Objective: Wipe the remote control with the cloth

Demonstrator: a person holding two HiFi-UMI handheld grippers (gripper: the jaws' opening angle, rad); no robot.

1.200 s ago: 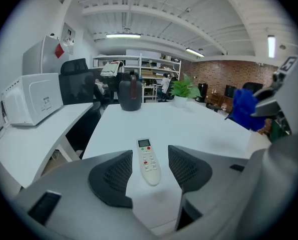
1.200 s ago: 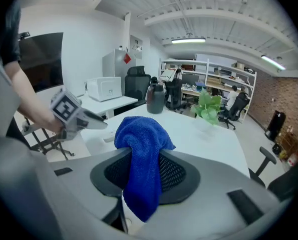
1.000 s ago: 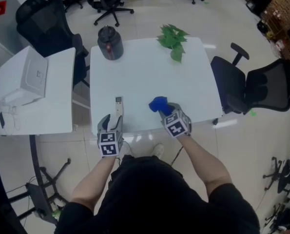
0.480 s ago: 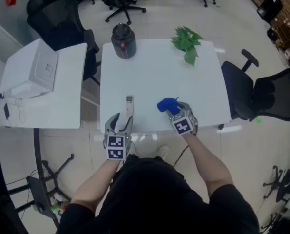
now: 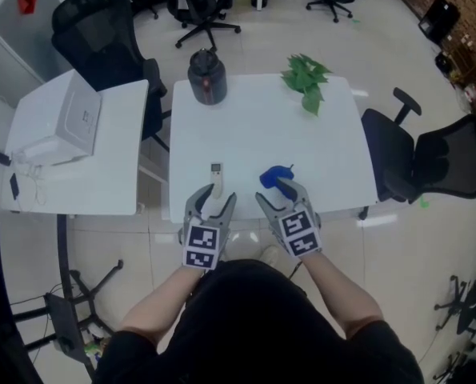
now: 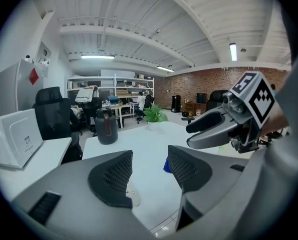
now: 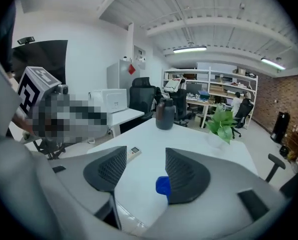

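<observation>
A slim white remote control (image 5: 216,174) lies near the front edge of the white table (image 5: 254,126), its near end hidden behind my left gripper (image 5: 212,202). That gripper hangs open and empty above the table edge, over the remote (image 6: 132,194). A crumpled blue cloth (image 5: 274,176) lies just right of the remote. My right gripper (image 5: 276,195) hovers over the cloth's near side. Its jaws have just been opening and nothing is between them. In the right gripper view, the cloth (image 7: 162,185) and remote (image 7: 133,152) lie on the table below the jaws.
A dark bottle (image 5: 206,76) stands at the table's far left and a green plant (image 5: 306,77) at its far right. A white box-shaped machine (image 5: 58,122) sits on the side table to the left. Black office chairs (image 5: 430,162) stand right of and behind the table.
Both grippers have risen and pulled back toward the table's near edge. The right gripper has opened and come off the blue cloth, which stays on the table.
</observation>
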